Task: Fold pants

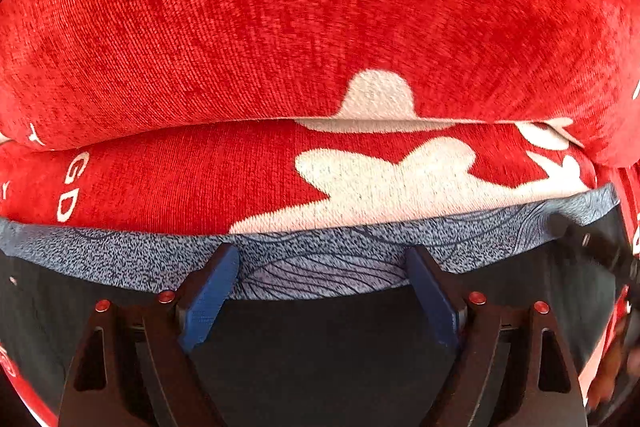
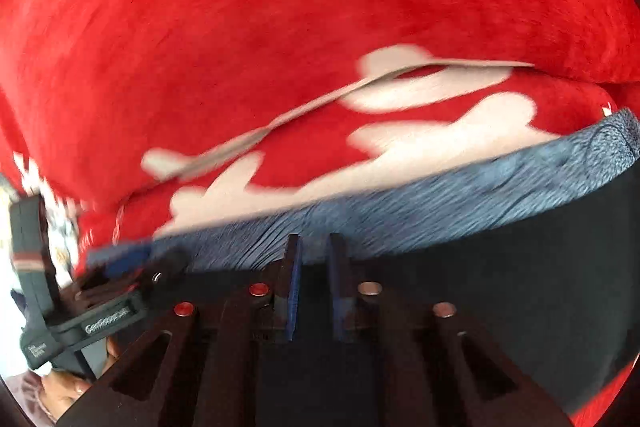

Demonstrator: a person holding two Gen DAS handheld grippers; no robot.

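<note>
Black pants (image 1: 320,339) with a blue-grey patterned waistband (image 1: 320,267) lie on a red blanket. In the left wrist view my left gripper (image 1: 322,259) is open, its blue fingers (image 1: 212,291) spread wide over the waistband. In the right wrist view my right gripper (image 2: 314,247) is nearly closed at the waistband (image 2: 460,195), with a narrow gap between its fingers; the frame is blurred and I cannot tell whether cloth is pinched. The black pants cloth (image 2: 500,287) lies under it. The left gripper (image 2: 116,267) shows at the left of this view.
The red blanket (image 1: 280,27) with white shapes and letters fills both views and has a fold line (image 1: 280,123) across the middle. A hand (image 2: 68,387) holds the other gripper's handle at the lower left of the right wrist view.
</note>
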